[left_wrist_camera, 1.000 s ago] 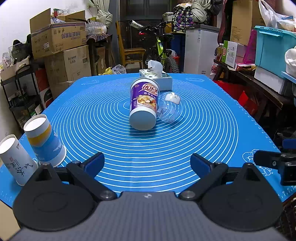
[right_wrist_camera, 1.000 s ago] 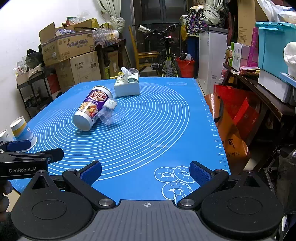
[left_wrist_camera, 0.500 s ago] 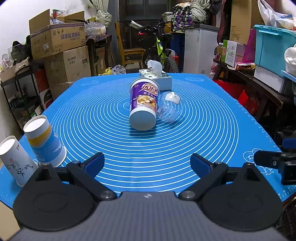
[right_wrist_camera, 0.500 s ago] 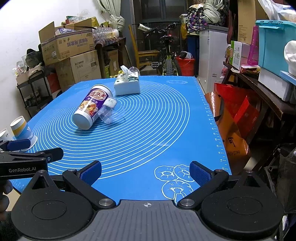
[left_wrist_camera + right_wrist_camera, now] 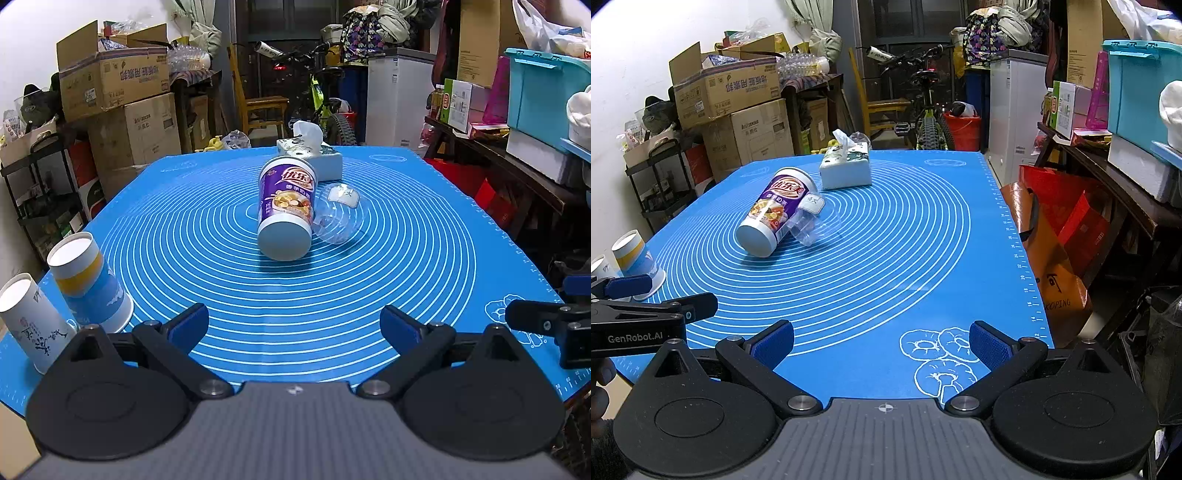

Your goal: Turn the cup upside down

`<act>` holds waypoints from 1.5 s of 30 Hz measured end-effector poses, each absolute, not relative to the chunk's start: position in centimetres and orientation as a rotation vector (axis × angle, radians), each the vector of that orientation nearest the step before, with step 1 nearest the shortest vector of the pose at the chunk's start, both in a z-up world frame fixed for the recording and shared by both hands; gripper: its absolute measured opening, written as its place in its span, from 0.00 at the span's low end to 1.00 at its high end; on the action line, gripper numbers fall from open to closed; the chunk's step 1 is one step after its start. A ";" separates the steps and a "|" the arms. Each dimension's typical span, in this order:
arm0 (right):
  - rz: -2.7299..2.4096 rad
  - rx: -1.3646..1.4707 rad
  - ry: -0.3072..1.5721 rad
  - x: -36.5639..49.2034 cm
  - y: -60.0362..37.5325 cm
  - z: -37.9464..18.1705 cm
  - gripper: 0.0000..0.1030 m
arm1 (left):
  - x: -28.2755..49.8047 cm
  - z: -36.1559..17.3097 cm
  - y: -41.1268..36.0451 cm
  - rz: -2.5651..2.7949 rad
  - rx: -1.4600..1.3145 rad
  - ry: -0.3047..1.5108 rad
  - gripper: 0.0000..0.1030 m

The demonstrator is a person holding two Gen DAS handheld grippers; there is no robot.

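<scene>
Our jaws stand wide apart on both sides and hold nothing: the left gripper hovers over the near edge of the counter, and the right gripper hangs over the near right corner, by the flower drawings on the blue mat.

As we judge it, the task has not begun. The purple cup lies on its side near the middle of the mat, its white base toward us and its mouth away, toward the tissue box. A clear plastic cup also lies on its side, touching the purple cup's right flank. Which of these is meant we cannot tell. At the near left corner, two paper cups, one blue and yellow and one white, already stand mouth down. What is left, then, is everything: the reach, the grip, the turn and the setting down on the rim.

For room, we have a broad bare stretch of mat between our grippers and the lying cups, and more open mat to their right. The paper cups sit close to the left edge, so we would keep clear of that corner. The two lying cups touch, so moving one may roll the other.
</scene>
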State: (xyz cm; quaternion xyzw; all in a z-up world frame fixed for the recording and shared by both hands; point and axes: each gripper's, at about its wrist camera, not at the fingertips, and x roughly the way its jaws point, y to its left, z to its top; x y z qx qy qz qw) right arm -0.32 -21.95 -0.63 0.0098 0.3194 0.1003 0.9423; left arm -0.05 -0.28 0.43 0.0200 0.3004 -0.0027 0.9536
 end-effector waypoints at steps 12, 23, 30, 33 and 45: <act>0.204 0.020 0.653 -0.3 -21.9 -0.6 0.98 | 0.1 0.5 -0.2 -0.001 0.040 0.601 0.95; 0.203 0.021 0.655 -0.3 -21.9 -0.5 0.98 | 0.1 0.5 -0.1 -0.001 0.041 0.601 0.95; 0.205 0.020 0.656 -0.3 -21.9 -0.5 0.98 | 0.1 0.5 -0.1 -0.001 0.040 0.601 0.95; 0.204 0.020 0.655 -0.3 -21.9 -0.6 0.98 | 0.1 0.5 -0.2 -0.001 0.041 0.601 0.95; 0.219 0.014 0.645 0.9 -21.0 -0.2 0.98 | 0.6 0.4 0.2 0.005 0.039 0.600 0.95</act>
